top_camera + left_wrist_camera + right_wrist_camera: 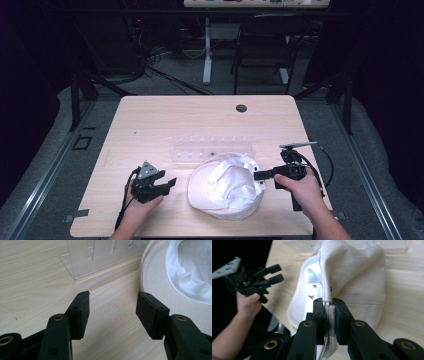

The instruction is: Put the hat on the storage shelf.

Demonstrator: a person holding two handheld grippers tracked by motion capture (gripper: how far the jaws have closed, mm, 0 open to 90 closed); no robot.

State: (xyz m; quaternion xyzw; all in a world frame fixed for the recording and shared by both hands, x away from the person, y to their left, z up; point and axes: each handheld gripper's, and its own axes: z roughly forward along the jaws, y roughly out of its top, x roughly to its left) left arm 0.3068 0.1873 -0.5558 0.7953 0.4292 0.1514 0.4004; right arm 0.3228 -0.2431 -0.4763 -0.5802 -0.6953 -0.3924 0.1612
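The right gripper point(328, 305) clamps the white cap's point(227, 187) rim near the surface's point(150, 120) front edge; the left gripper point(112, 306) stands open, empty, beside it. No writing is readable.

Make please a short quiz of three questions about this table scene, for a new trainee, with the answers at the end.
1. True or false: the right gripper is clamped on the edge of the white cap.
2. What stands on the table just behind the cap: (a) a metal bowl, (b) a clear plastic rack, (c) a book?
3. Is anything between the jaws of the left gripper?

Key:
1. True; its pads pinch the fabric.
2. (b).
3. No; the jaws stand open above bare wood, beside the cap.
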